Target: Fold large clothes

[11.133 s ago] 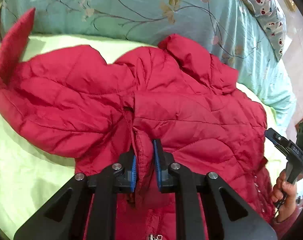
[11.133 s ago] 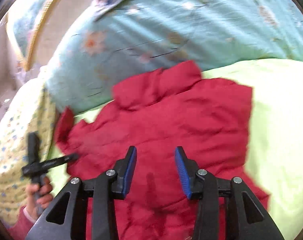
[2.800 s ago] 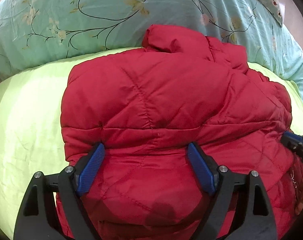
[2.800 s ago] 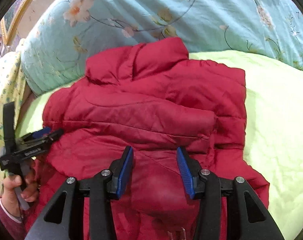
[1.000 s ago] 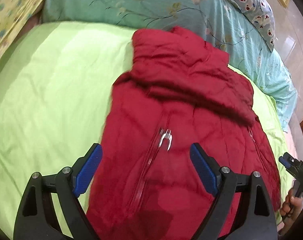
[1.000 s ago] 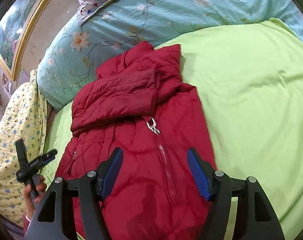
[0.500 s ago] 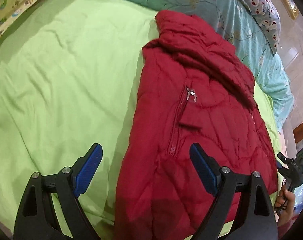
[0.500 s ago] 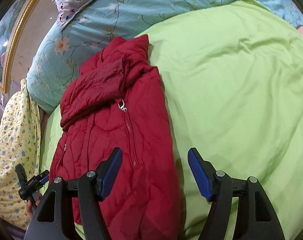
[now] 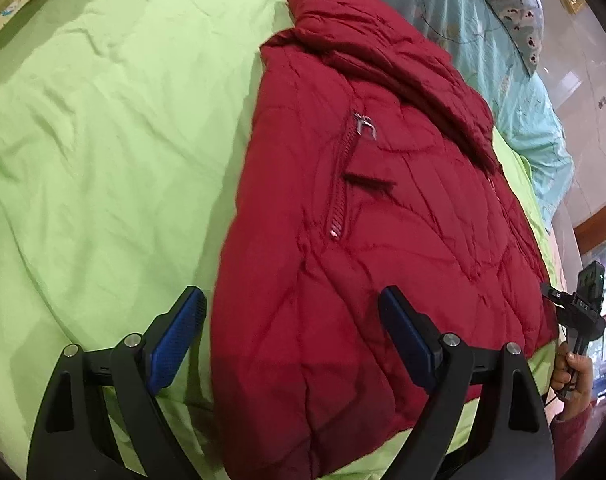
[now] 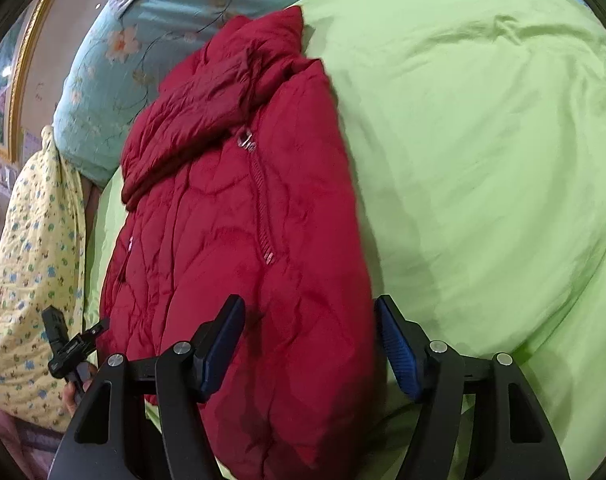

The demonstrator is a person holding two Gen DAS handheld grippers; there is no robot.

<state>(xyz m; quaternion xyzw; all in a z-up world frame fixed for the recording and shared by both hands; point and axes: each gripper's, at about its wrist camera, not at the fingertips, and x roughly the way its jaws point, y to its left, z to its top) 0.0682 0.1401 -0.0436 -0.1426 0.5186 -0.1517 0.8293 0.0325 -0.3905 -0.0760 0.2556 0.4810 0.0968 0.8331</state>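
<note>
1. On the left of your left wrist view, the wrinkled lime-green bedsheet (image 9: 103, 152) is lying bare, and it is filling far more of the picture than it did a few seconds ago, because you are pulling both tools back from the garment.
2. Your left gripper (image 9: 293, 344) is hovering with its blue-padded jaws spread wide and clamping nothing; eleven seconds back it was pinching a ridge of fabric, so that grip is over.
3. In the middle, the quilted crimson puffer jacket (image 9: 383, 220) is resting on the sheet as a narrow, long bundle, its collar toward the pale teal floral pillow (image 9: 483, 28) and its silver zipper pull (image 9: 365, 126) facing up. Earlier it was spread open with a sleeve flung out; now the sleeves are tucked in, so I judge the lengthwise folds done.
4. In your right wrist view, the same jacket (image 10: 239, 220) is running from the near edge to the pillow, with the yellow patterned quilt (image 10: 35, 248) at the far left.
5. Your right gripper (image 10: 309, 346) is also hanging with its jaws apart, straddling the near hem without squeezing it.
6. What is likely remaining is a crosswise fold, hem toward collar; the puffy filling may be springing back, so be pressing it flat.
</note>
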